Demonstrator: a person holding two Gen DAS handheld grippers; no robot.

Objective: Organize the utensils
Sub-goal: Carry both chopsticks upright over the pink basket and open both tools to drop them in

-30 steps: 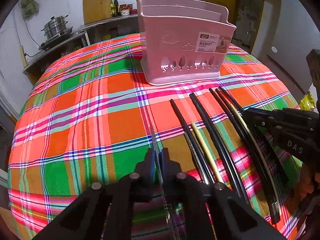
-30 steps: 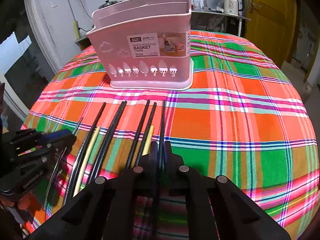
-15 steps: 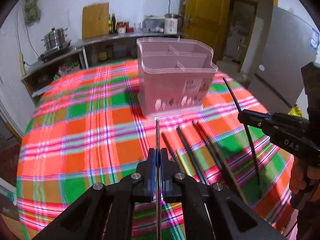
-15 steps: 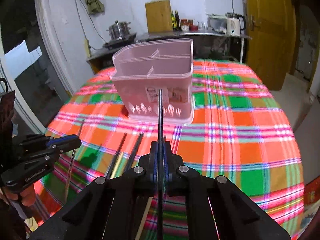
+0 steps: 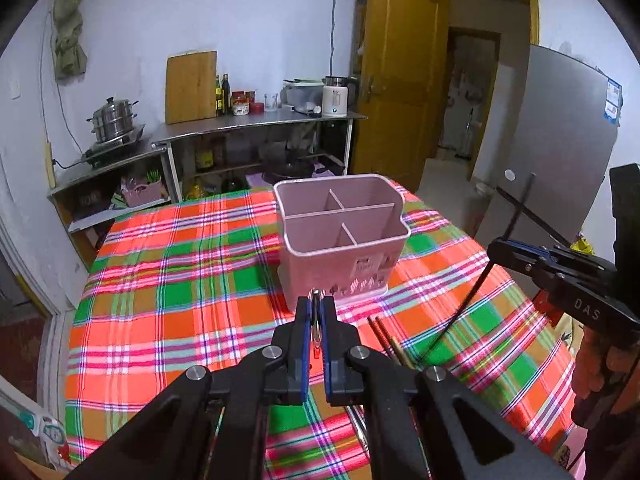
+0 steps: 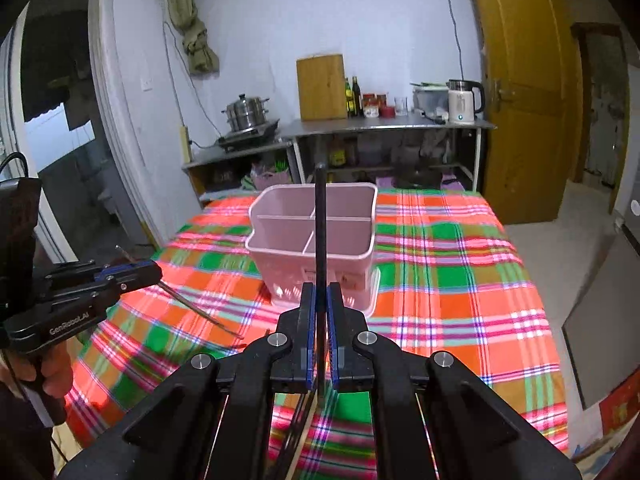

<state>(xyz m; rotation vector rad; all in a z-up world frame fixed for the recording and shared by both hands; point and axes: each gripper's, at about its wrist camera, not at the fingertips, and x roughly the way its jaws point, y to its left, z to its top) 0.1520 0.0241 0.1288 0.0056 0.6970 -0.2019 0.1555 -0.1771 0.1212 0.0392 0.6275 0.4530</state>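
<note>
Left gripper (image 5: 316, 312): clamped on a thin shiny metal stick (image 6: 200, 307), a chopstick as far as I can tell. It is held up in the air over the left side of the round table with the bright checked cloth (image 5: 168, 280).
Metal stick, how it handles: I think it is light, hard and slippery. Holding it near the middle should stop it from tipping.
Pink plastic basket with four boxes inside (image 5: 344, 236): stands upright near the far edge of the table. All four boxes look bare.
Sticks on the cloth (image 5: 386, 334): a few dark and pale ones lie near the close edge.
Right gripper (image 6: 320, 300): clamped on a long thin black stick (image 6: 320, 220), up in the air and lined up with the basket.
Black stick, how it handles: stiff, light and smooth, I think. Held at one end it may swing, so the pinch must be firm.
</note>
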